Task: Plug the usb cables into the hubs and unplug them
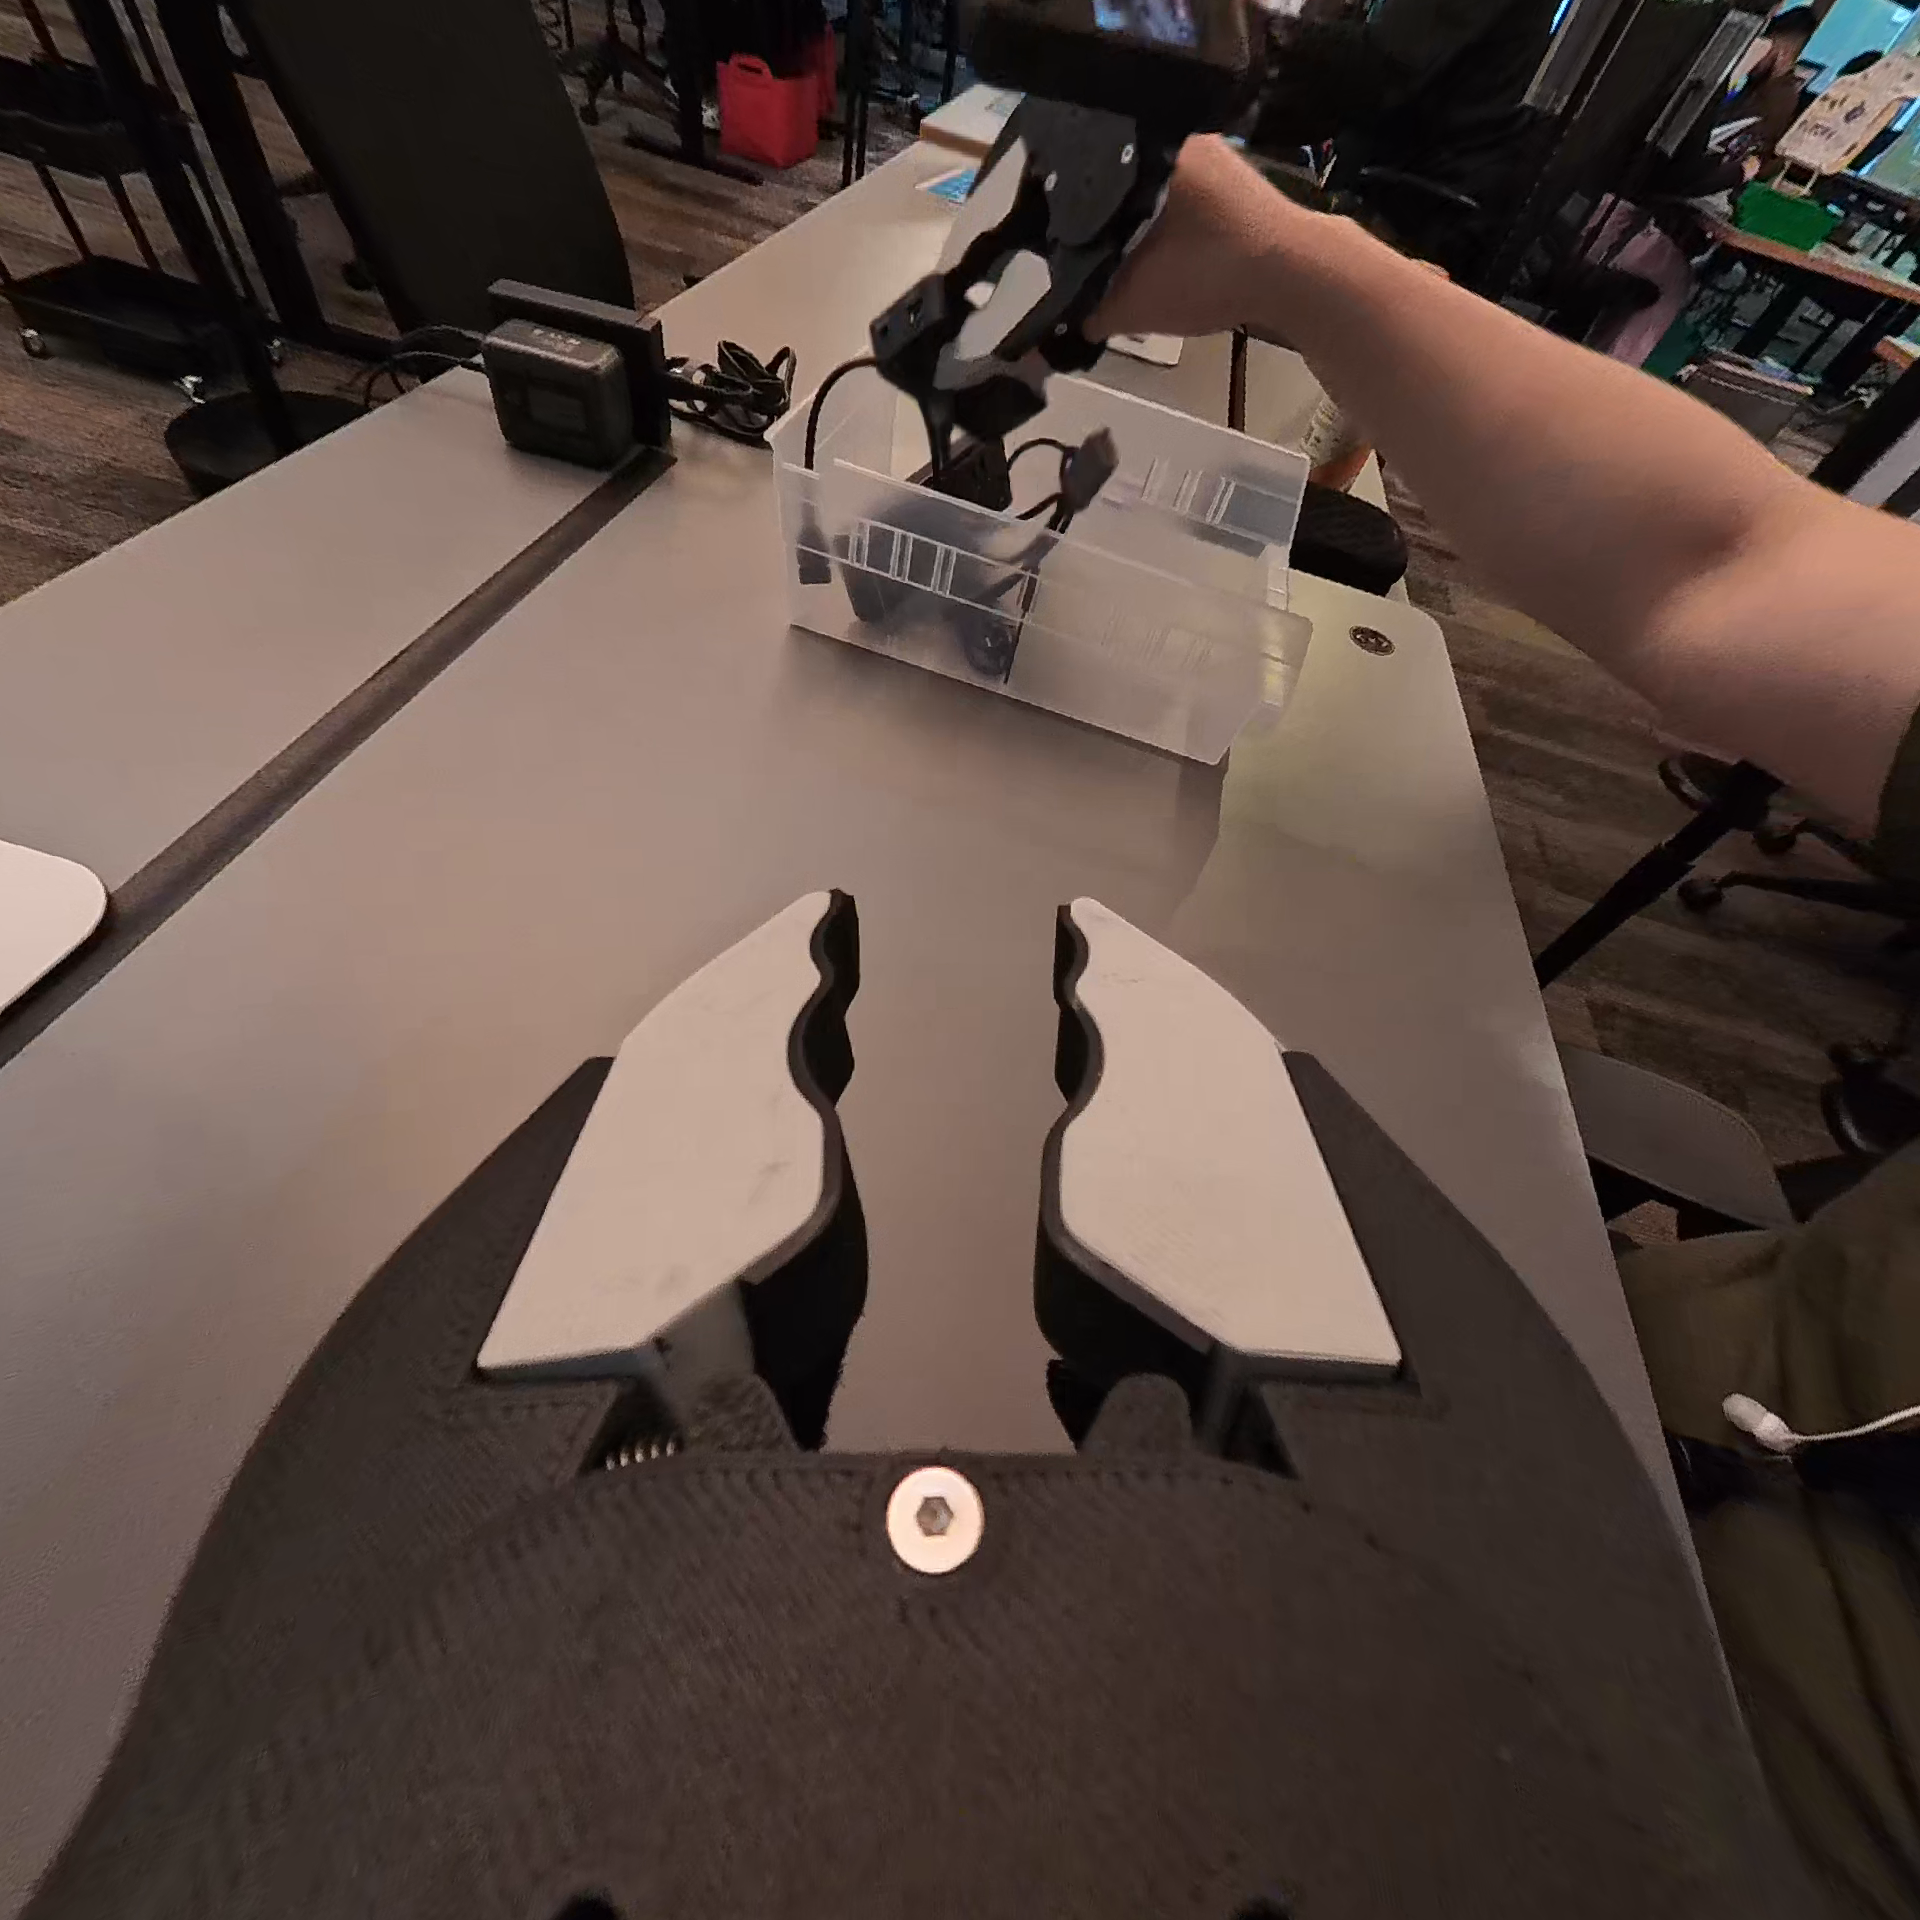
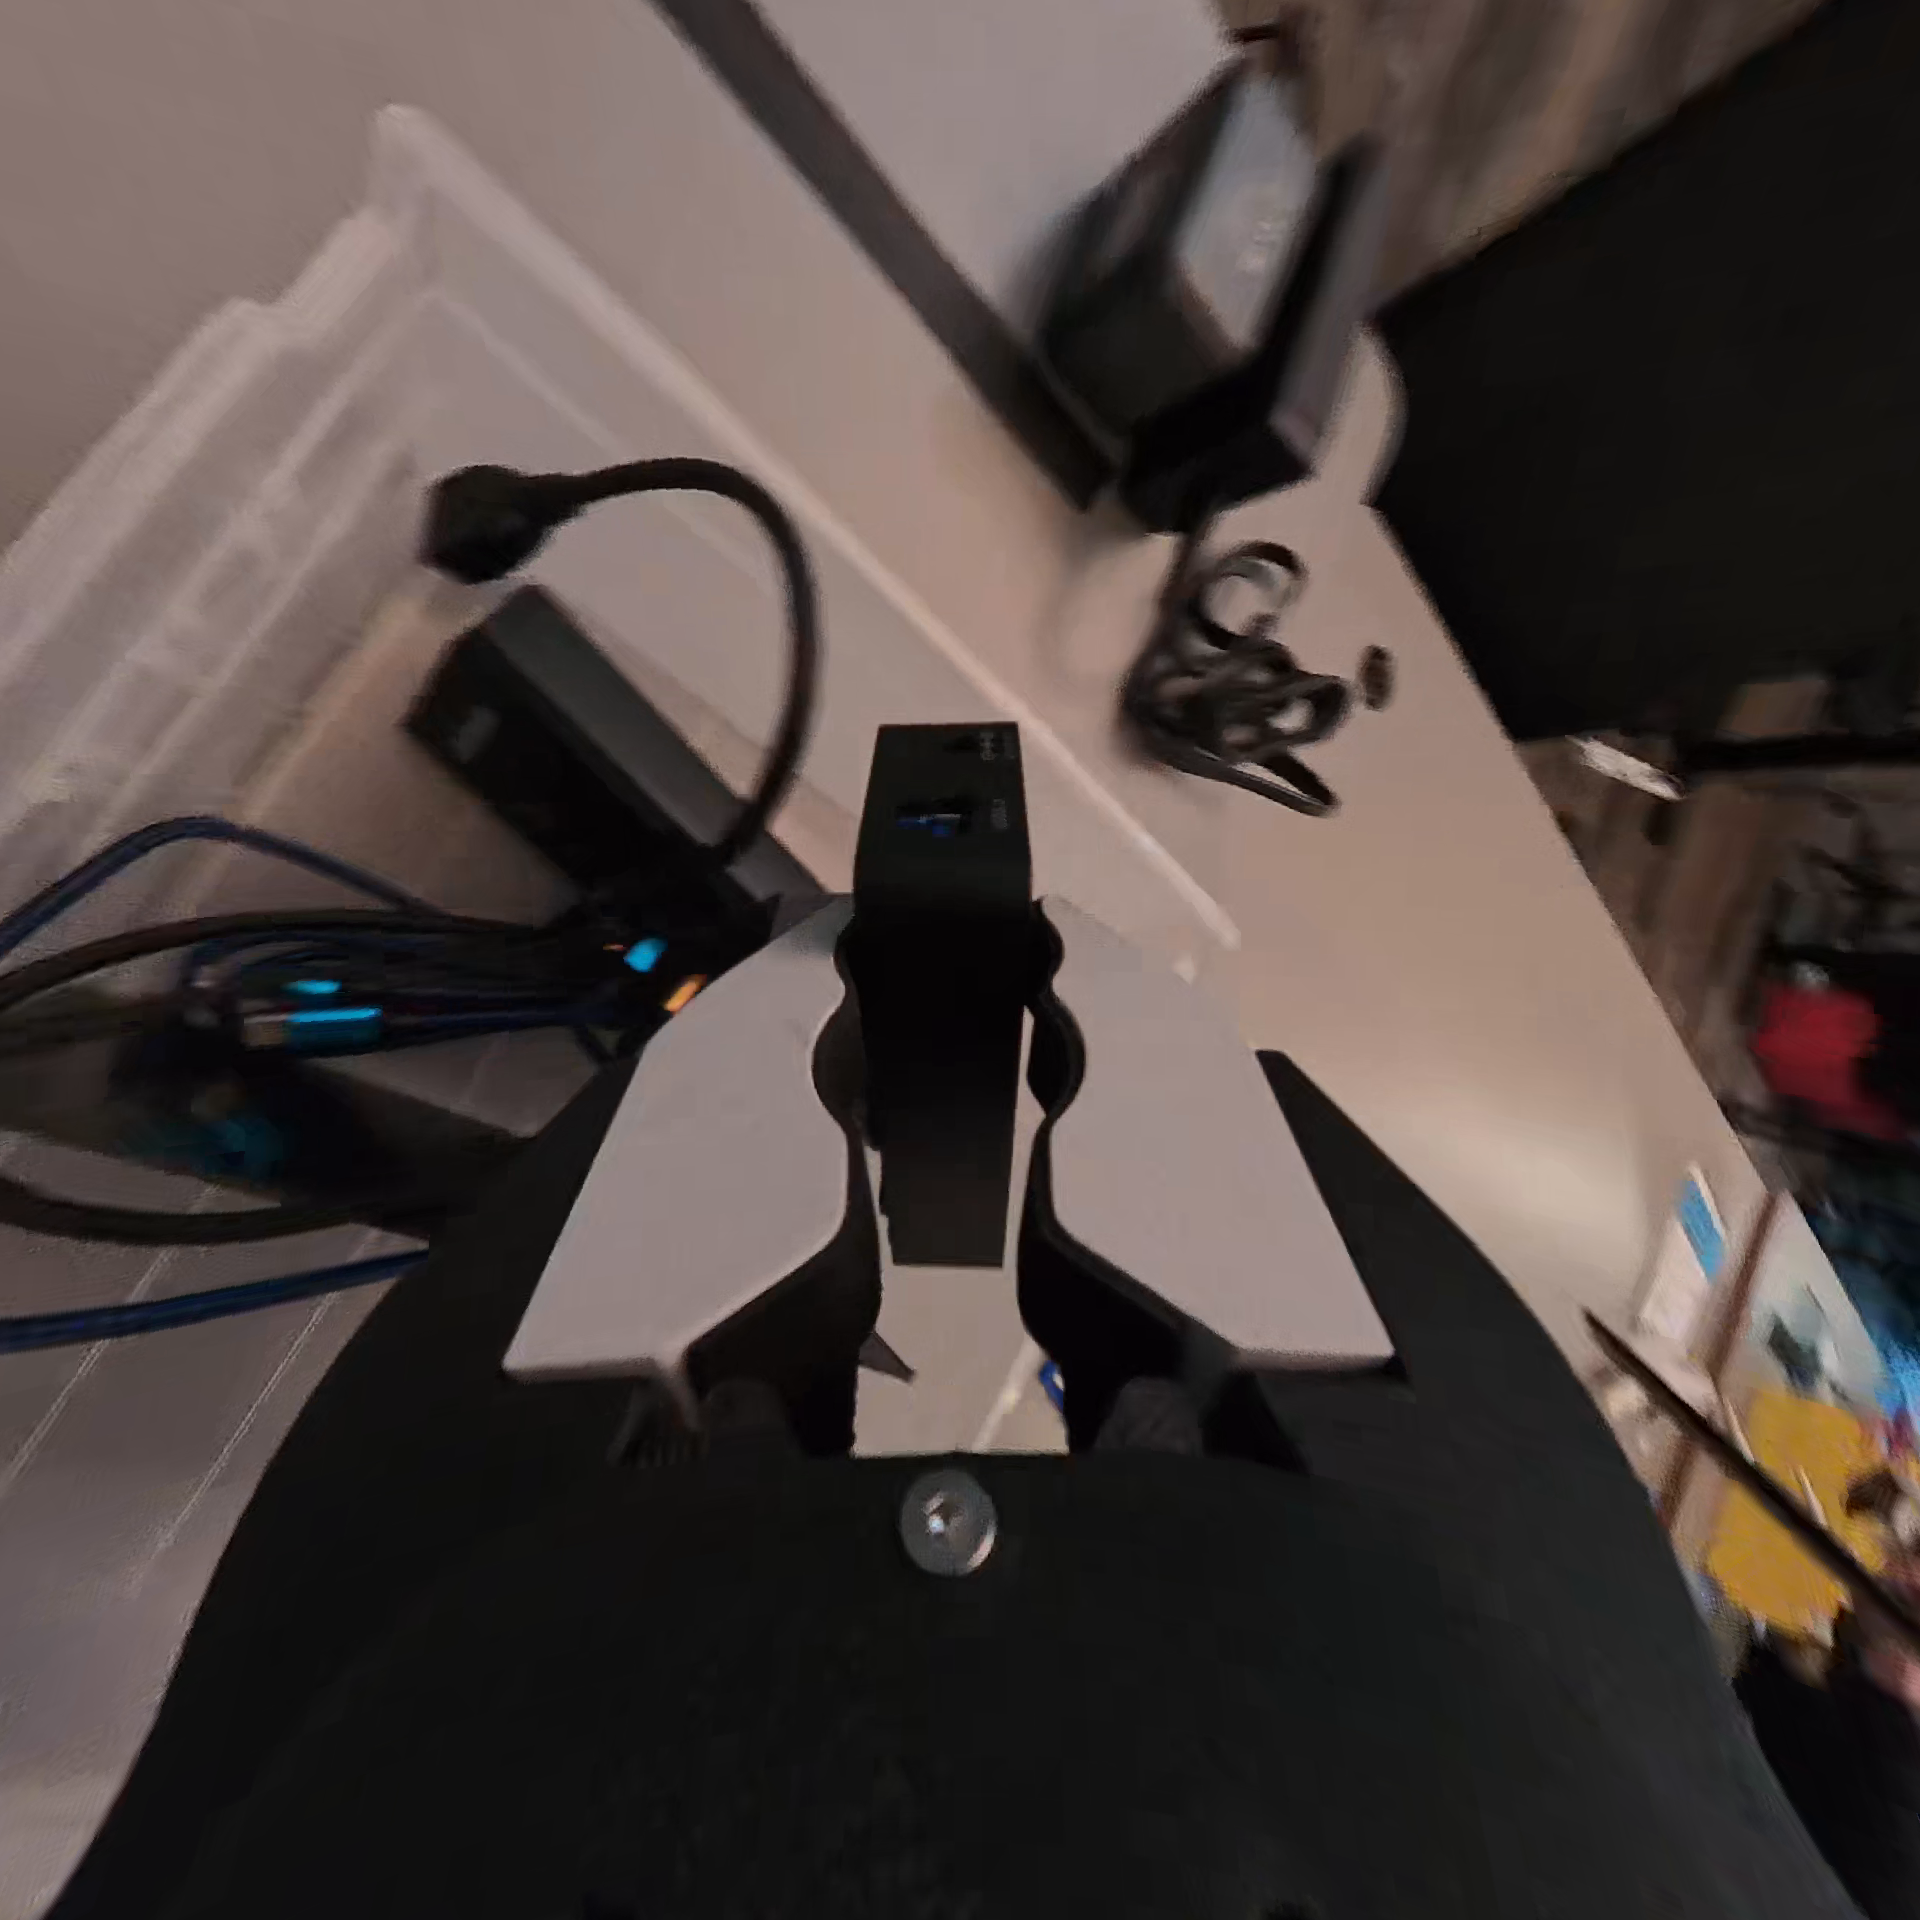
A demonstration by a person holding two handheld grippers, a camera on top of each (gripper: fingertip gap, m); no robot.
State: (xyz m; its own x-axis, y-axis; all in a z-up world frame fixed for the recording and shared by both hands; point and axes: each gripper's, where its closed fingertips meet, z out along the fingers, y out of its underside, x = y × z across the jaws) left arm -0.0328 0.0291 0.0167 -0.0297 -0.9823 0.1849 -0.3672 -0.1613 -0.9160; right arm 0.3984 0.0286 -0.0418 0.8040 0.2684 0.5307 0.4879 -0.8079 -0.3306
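Black USB hub (image 2: 940, 997) clamped between the 2 fingers of the right gripper (image 2: 948, 935), raised above the clear bin (image 1: 1039, 613) holding cables (image 2: 312, 997). Left gripper (image 1: 956, 914) parted, holding nothing, over grey table (image 1: 520, 831), bin ahead.

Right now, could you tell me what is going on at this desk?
A person works with a handheld gripper in each hand. The right gripper is shut on a black USB hub, held above the clear plastic bin where more cables lie; the hub's own cable loops free. The left gripper hangs open and empty over the grey table. Nothing appears plugged into the hub's visible port.
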